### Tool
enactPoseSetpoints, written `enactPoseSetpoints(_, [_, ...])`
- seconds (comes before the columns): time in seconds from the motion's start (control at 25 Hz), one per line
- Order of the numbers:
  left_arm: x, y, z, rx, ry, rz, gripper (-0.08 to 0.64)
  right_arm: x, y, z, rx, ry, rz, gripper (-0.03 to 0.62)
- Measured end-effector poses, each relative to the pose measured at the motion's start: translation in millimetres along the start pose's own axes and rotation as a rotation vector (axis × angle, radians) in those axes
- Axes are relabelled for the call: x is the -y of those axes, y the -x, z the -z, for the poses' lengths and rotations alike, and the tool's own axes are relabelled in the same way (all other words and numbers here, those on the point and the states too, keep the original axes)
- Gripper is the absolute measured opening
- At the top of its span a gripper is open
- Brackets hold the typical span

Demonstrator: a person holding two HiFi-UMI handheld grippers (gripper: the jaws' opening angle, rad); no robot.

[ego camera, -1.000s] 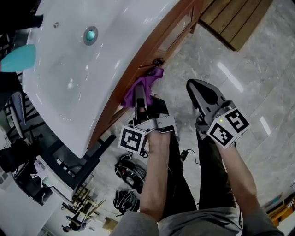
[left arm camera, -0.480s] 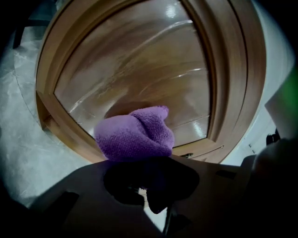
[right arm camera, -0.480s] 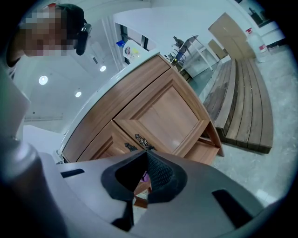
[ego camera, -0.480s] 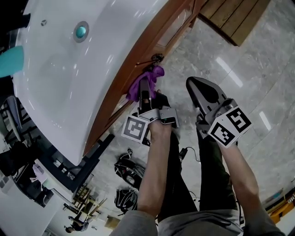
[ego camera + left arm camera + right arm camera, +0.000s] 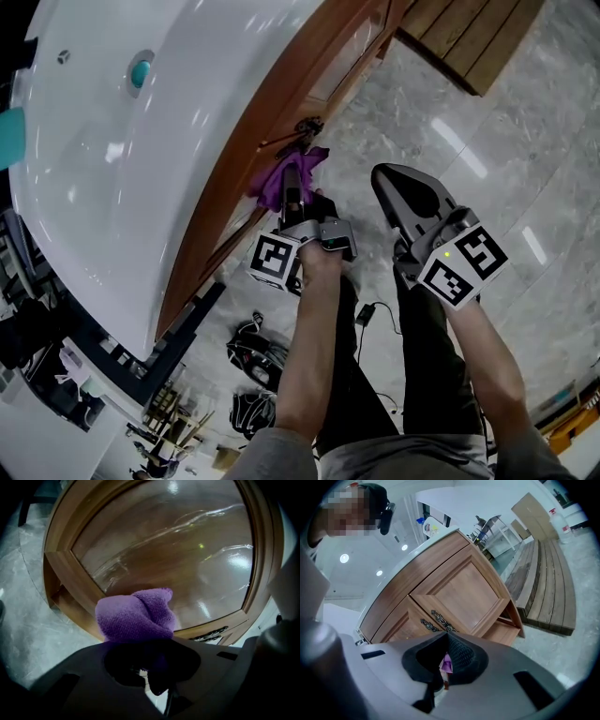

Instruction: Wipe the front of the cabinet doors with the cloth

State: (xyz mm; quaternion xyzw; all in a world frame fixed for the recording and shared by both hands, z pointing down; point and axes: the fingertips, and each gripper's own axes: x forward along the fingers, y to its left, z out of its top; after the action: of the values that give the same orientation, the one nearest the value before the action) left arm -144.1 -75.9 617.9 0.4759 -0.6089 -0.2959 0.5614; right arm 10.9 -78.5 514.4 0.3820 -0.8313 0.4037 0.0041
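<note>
Purple cloth [image 5: 136, 616] pinched by left gripper [image 5: 290, 190], against cabinet door [image 5: 178, 545]; right gripper [image 5: 390, 180] jaws pressed together, empty.

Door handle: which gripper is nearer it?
Left. The left gripper holds the purple cloth at the door beside the handle; the right gripper hangs farther out over the floor.

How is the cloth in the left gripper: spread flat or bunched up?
Bunched up. The purple cloth bulges as a rounded wad from the shut jaws of the left gripper, in front of the cabinet door.
</note>
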Motion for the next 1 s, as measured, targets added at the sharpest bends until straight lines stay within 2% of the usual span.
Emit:
enactPoseSetpoints(0.48, [-38, -11, 15, -0.013, -0.016, -0.042, 0.077, 16, -8, 17, -0.006, 0.006, -0.014, 0.009])
enactPoseSetpoints(0.68, [-77, -15, 21, -0.009, 0.032, -0.119, 0.077, 19, -3, 22, -0.012, 0.012, -0.015, 0.009])
enactPoseSetpoints(1.0, [-72, -11, 33, -0.036, 0.02, -0.098, 0.077, 21, 8, 28, -0.012, 0.002, -0.002, 0.009])
